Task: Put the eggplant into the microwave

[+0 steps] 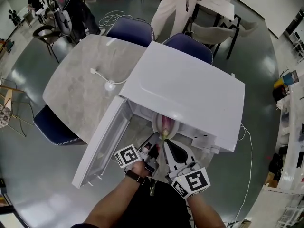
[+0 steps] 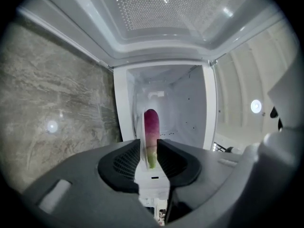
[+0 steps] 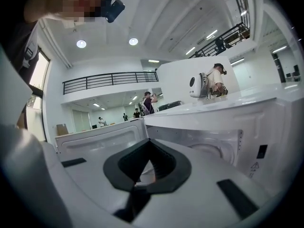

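A white microwave (image 1: pixel 190 89) stands on the marble table (image 1: pixel 80 89) with its door (image 1: pixel 102 146) swung open to the left. The purple eggplant (image 1: pixel 165 125) with a green end lies on a white plate (image 1: pixel 156 122) at the mouth of the cavity. My left gripper (image 1: pixel 158 137) is shut on the plate's rim and the eggplant's green end. In the left gripper view the eggplant (image 2: pixel 151 125) sticks out past the left gripper (image 2: pixel 152 148) toward the white cavity (image 2: pixel 183 108). Beside it, my right gripper (image 1: pixel 167 145) is shut and holds nothing; the right gripper (image 3: pixel 148 141) faces the microwave's front.
A white cable with a round plug (image 1: pixel 108 84) lies on the table left of the microwave. Dark blue chairs (image 1: pixel 132 30) stand at the far side, another (image 1: pixel 52 127) at the left. A person (image 1: pixel 173 6) stands behind the table.
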Tool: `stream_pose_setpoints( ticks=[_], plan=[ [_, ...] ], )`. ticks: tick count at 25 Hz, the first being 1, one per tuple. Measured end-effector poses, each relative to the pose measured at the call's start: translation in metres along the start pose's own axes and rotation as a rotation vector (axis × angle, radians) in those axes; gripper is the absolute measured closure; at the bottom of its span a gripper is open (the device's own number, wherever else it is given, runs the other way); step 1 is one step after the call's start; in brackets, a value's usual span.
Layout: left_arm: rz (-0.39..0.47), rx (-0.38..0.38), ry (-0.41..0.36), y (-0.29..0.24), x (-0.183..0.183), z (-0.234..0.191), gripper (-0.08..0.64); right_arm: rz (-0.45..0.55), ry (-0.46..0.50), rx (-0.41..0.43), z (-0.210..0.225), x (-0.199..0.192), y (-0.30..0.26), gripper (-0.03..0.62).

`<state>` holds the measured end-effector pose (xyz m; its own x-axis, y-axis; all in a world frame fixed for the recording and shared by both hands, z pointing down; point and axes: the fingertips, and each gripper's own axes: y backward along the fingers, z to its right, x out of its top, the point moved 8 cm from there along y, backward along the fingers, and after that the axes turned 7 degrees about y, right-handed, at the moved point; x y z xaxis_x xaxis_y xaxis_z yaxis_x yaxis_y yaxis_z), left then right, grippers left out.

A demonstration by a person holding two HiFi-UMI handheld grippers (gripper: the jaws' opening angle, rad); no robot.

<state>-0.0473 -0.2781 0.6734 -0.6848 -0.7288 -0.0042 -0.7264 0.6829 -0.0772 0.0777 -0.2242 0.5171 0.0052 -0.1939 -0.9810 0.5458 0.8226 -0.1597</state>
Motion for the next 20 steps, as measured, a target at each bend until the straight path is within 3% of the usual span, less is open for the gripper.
stream_pose_setpoints(
  ticks=[5,7,20],
  plan=[
    [-0.007,0.015,0.019,-0.007,0.0,-0.003,0.479,-0.025,0.026,-0.036,0.008,-0.013,-0.003,0.591],
    [0.0,0.027,0.01,-0.01,0.003,-0.002,0.528,-0.044,0.041,-0.058,0.011,-0.02,-0.004,0.591],
    [0.041,0.026,-0.074,-0.052,0.026,0.003,0.528,-0.063,0.034,-0.069,0.024,-0.032,-0.008,0.591]
  ],
)
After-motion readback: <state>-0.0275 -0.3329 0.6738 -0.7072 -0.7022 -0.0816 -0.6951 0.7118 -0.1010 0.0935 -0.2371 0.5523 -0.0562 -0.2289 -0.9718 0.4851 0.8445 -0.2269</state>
